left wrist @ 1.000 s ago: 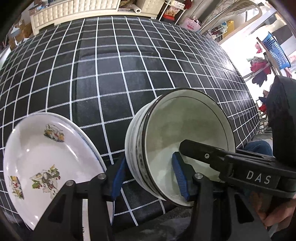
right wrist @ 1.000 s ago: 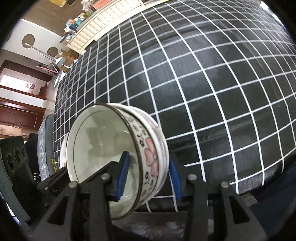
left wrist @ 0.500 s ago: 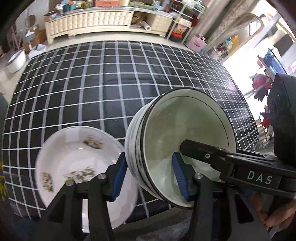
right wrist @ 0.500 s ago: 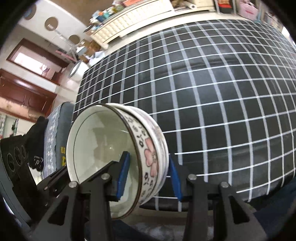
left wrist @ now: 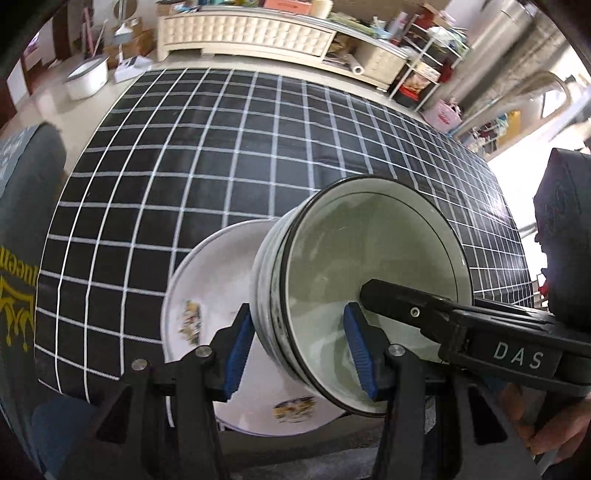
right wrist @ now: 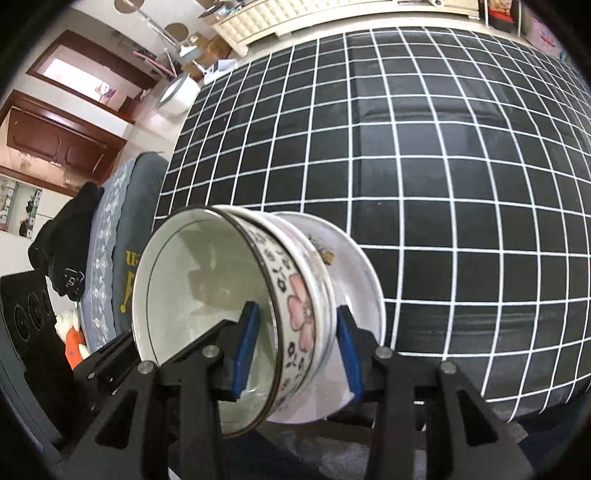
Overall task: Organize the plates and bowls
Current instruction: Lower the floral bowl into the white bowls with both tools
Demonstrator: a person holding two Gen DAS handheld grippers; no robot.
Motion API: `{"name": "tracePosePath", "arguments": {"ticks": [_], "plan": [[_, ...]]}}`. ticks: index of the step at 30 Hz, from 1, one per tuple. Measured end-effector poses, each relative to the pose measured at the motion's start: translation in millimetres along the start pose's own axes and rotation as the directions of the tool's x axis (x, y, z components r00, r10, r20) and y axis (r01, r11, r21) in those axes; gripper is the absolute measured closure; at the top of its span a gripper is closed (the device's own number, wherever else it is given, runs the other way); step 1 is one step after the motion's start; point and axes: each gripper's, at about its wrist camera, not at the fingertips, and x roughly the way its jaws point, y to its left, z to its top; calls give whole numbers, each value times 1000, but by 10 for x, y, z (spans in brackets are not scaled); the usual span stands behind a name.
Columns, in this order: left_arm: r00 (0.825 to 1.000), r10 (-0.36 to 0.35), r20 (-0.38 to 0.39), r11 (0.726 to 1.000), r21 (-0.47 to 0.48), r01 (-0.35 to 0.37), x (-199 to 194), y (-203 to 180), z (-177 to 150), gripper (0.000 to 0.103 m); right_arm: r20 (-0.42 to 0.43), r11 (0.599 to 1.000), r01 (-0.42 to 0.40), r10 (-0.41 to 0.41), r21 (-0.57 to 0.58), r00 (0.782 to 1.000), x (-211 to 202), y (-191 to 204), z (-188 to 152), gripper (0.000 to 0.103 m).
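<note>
Both grippers hold one white bowl point(left wrist: 369, 273) with a dark rim and a pink flower pattern point(right wrist: 303, 310) on its outside. My left gripper point(left wrist: 301, 358) is shut on its rim from one side. My right gripper point(right wrist: 295, 349) is shut on the opposite side of the rim, and its arm shows in the left wrist view point(left wrist: 461, 332). The bowl hangs tilted over a white plate point(left wrist: 210, 295) with printed pictures, which lies near the table's front edge and shows behind the bowl in the right wrist view point(right wrist: 354, 266).
The table carries a black cloth with a white grid point(left wrist: 258, 147). A grey-blue cushioned seat point(right wrist: 122, 221) stands at the table's left end. A cream cabinet point(left wrist: 243, 33) and cluttered shelves point(left wrist: 424, 77) stand beyond the far edge.
Both grippers have carried the bowl to the left, so that it now hangs over the plate. The bowl stays gripped on both sides.
</note>
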Motion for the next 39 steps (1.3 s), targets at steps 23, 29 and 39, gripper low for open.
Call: {"name": "tracePosePath", "arguments": {"ticks": [23,29,39], "plan": [[999,-42,-34,998,-42,41,246,218,-78,57,-9,1000,1,-1,16,1000,113,-138,-10,58],[999,-44,-16,999,-25,43,235,172,-75,57,80,992,105,-99,-75,992,15,-59,-50,58],[999,-6,33,999,39,4,150,95,-82,42,99,994,75,-67,-79,993,-3,-50,-49,58]]}}
